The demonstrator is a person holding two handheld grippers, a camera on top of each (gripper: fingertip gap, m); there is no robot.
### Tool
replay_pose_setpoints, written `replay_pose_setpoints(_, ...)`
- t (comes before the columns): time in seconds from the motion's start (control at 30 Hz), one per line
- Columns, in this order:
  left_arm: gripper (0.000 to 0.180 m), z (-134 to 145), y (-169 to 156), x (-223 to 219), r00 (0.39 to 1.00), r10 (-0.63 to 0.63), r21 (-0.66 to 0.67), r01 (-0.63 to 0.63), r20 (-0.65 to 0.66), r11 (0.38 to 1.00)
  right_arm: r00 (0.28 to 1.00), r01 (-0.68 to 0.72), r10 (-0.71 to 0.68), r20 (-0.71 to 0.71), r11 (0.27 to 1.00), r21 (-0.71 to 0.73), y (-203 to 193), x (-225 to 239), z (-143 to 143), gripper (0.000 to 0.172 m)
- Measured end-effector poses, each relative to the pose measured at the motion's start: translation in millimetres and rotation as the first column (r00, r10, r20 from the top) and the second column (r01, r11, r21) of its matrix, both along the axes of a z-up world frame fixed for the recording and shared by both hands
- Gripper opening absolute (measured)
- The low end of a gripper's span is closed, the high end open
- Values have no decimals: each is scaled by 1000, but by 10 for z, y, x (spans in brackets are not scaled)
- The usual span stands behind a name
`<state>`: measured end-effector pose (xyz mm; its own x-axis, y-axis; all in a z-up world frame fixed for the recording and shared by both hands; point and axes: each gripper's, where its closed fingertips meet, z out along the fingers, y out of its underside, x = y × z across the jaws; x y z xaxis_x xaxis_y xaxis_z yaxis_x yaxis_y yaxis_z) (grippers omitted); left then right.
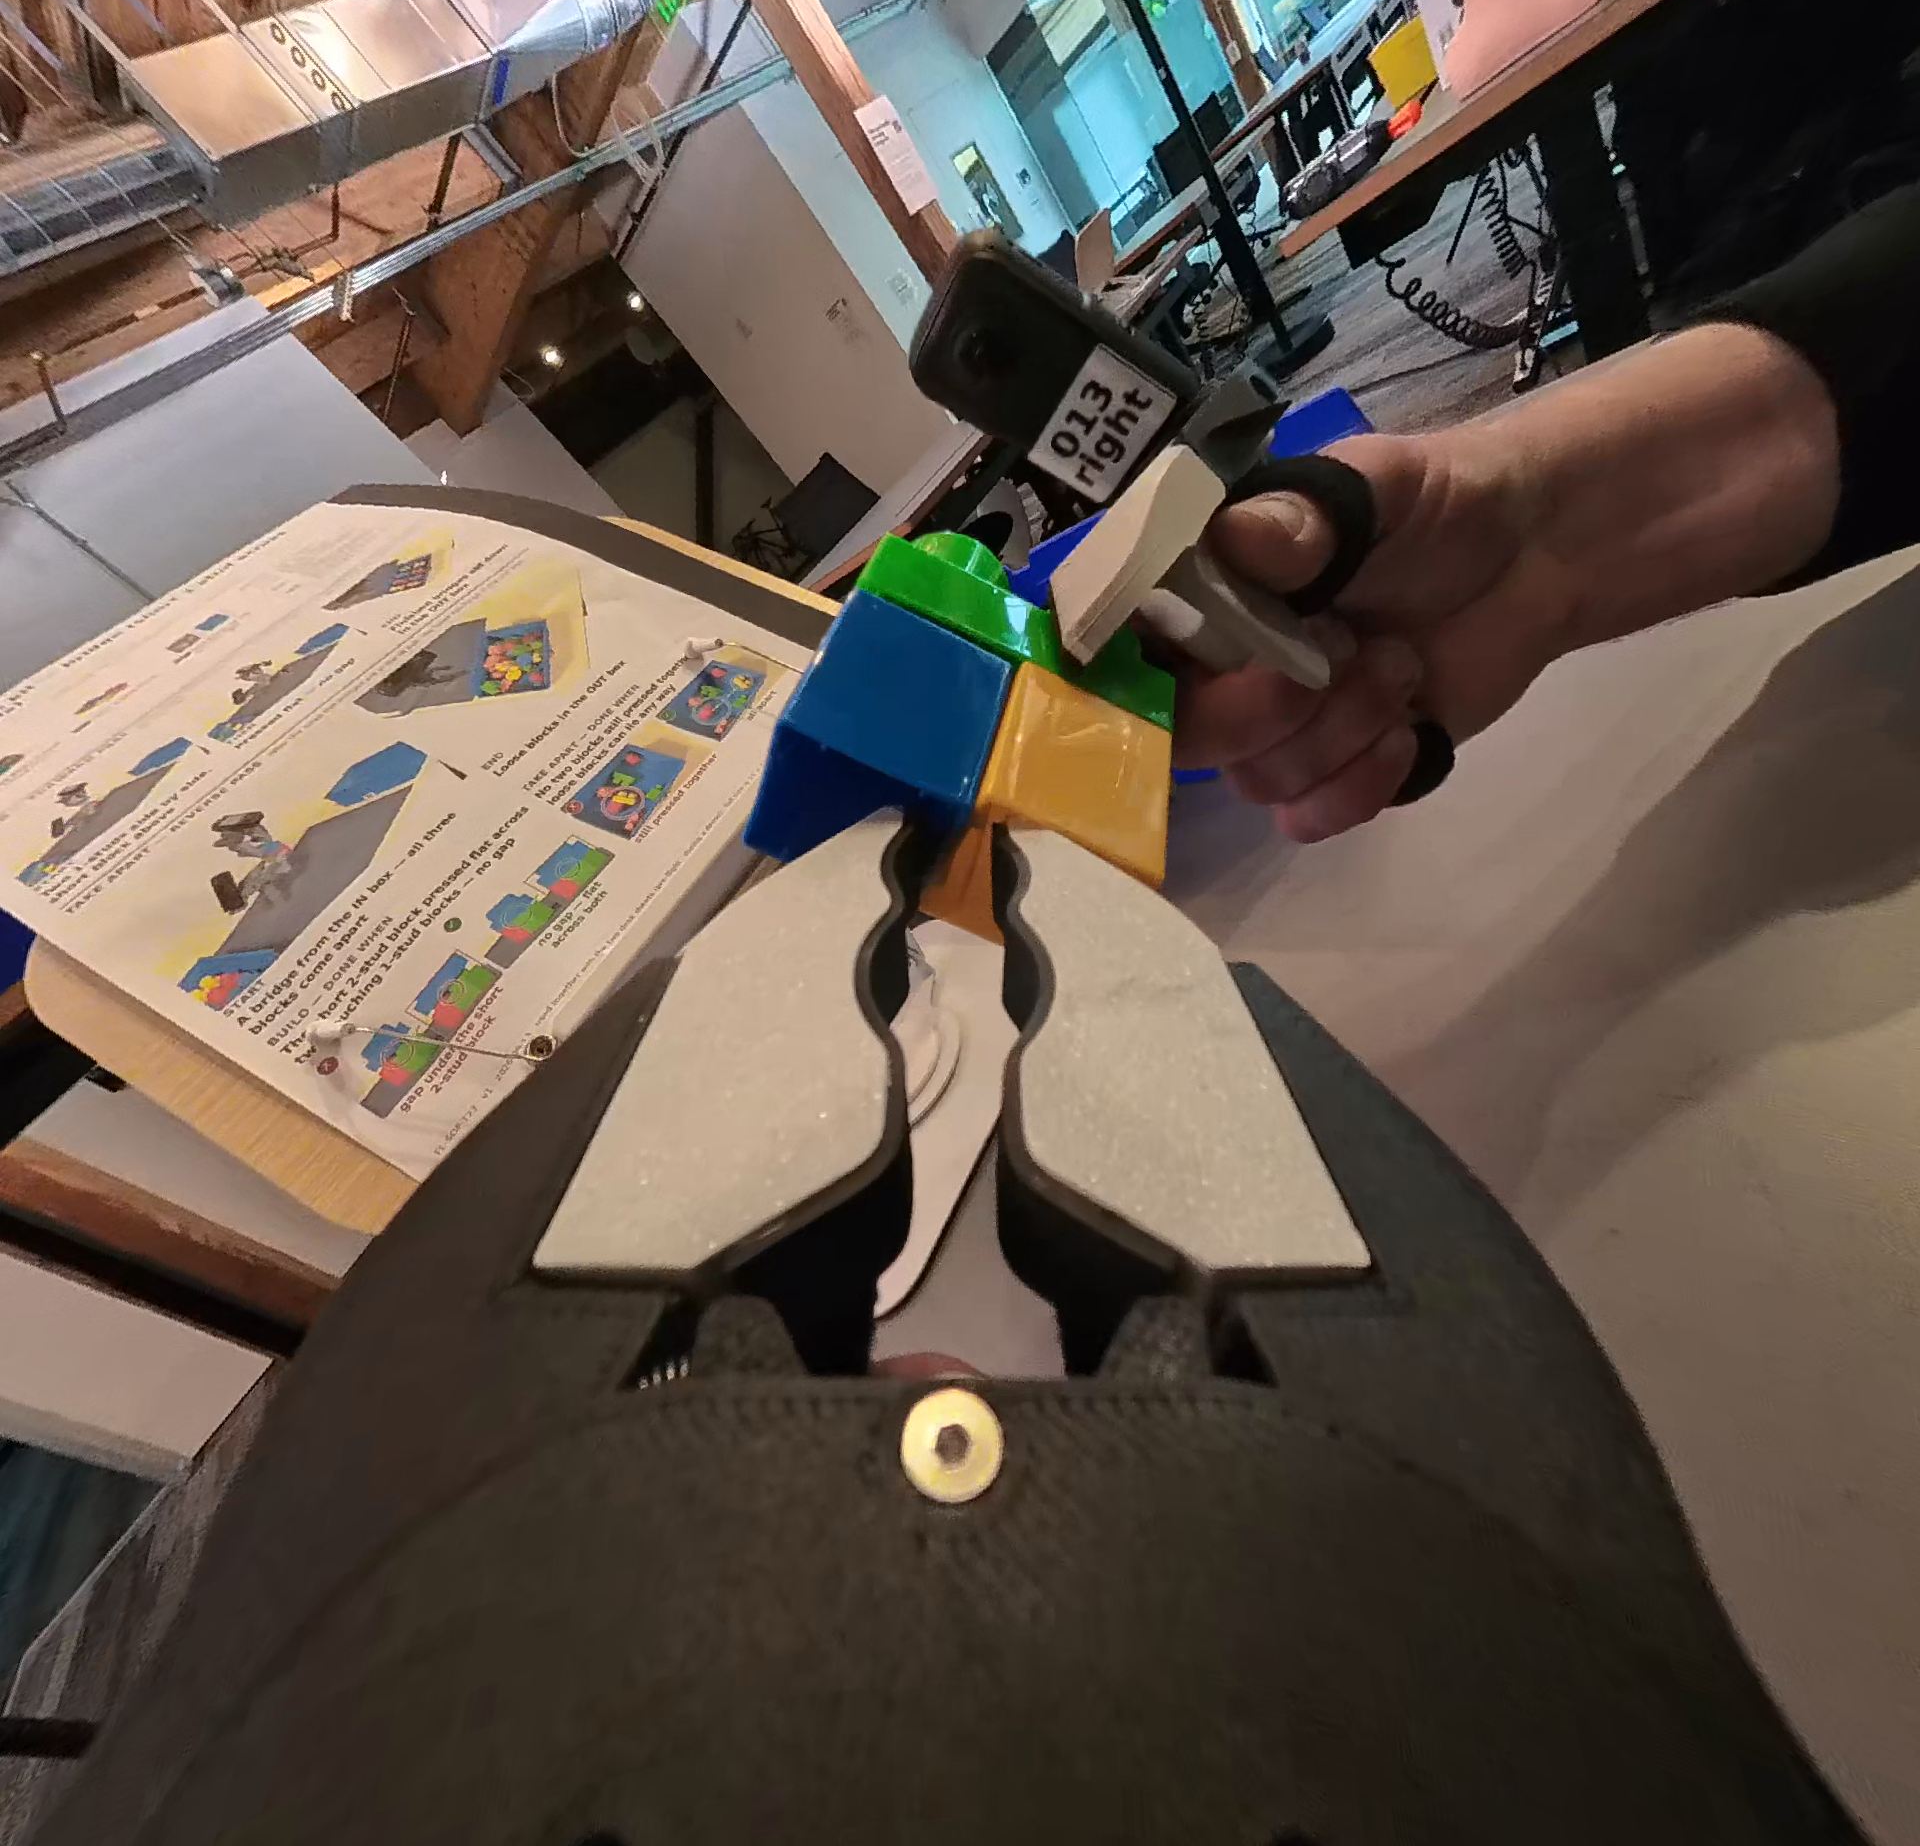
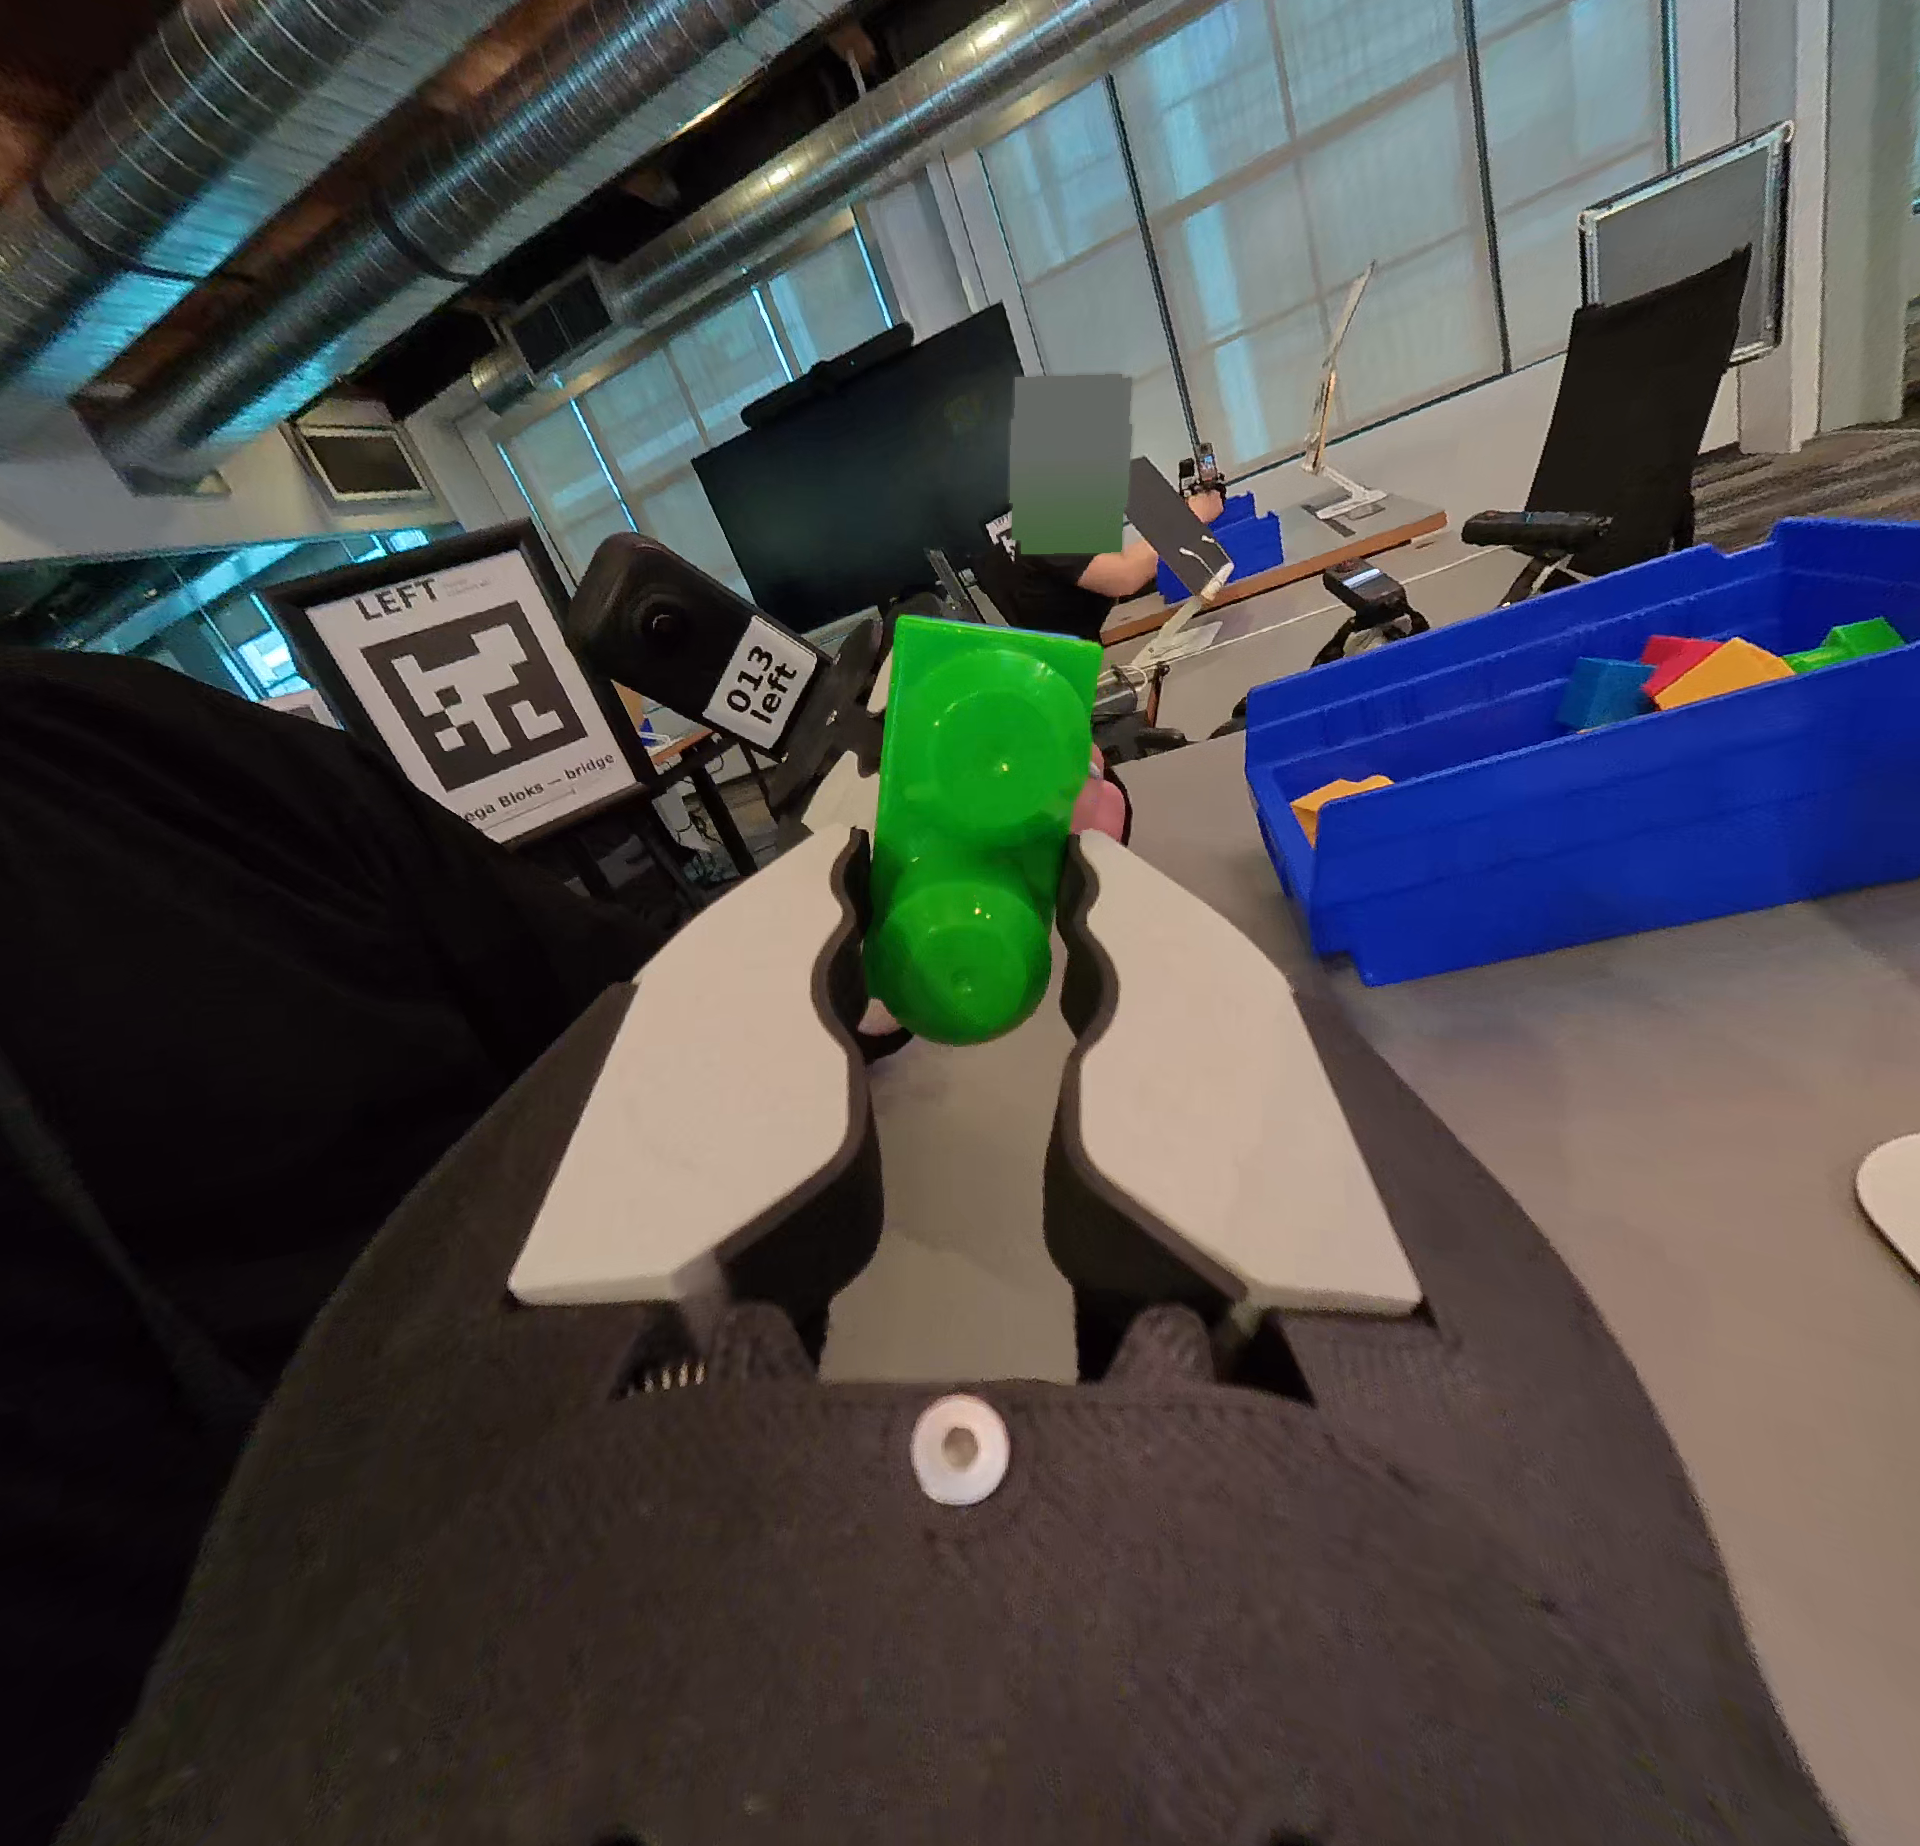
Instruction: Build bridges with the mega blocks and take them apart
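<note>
I have the bridge up off the counter (image 2: 1558, 1121), caught between both grippers. The right gripper (image 2: 961, 923) has its jaws about half closed, pads pressing the long sides of the green two-stud block (image 2: 977, 809), whose long axis runs straight out along my fingers. The left gripper (image 1: 951, 861) comes in from the opposite, underside end — its jaws are nearly closed, pinching a wall of the orange block (image 1: 1081, 768), with the blue block (image 1: 883, 716) just beside it. What matters next, I judge: the pull must run along the studs, the two grippers parting in a straight line.
</note>
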<state>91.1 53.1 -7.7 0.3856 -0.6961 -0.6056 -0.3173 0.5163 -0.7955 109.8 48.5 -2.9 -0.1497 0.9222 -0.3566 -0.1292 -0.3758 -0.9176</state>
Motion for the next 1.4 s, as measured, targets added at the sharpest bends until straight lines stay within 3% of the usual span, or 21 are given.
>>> replay_pose_setpoints(0.3,24,31,17,-35,1000,7,-12,-7,16,1000,997,-1,-3,-74,999,-50,54,71,67,35)
replay_pose_setpoints(0.5,35,68,-10,-59,993,-66,-110,76,97,991,997,25,-25,-78,1000,-3,62,99,73,35)
replay_pose_setpoints(0.7,41,101,-81,-40,961,-177,-241,228,214,943,995,33,-30,-92,999,26,53,119,95,35)
replay_pose_setpoints(0.97,45,245,-224,-9,862,-307,-365,459,403,810,1000,28,-27,-8,986,165,-50,50,-14,35)
replay_pose_setpoints(1.1,41,208,-224,30,848,-312,-399,488,429,776,997,60,-67,23,970,234,-50,48,-26,35)
replay_pose_setpoints(1.2,48,228,-172,-9,829,-292,-410,503,477,761,996,93,-95,-6,969,228,-6,84,11,35)
replay_pose_setpoints(1.4,56,232,-84,-32,832,-240,-420,476,501,773,996,84,-82,-20,968,235,-51,71,36,35)
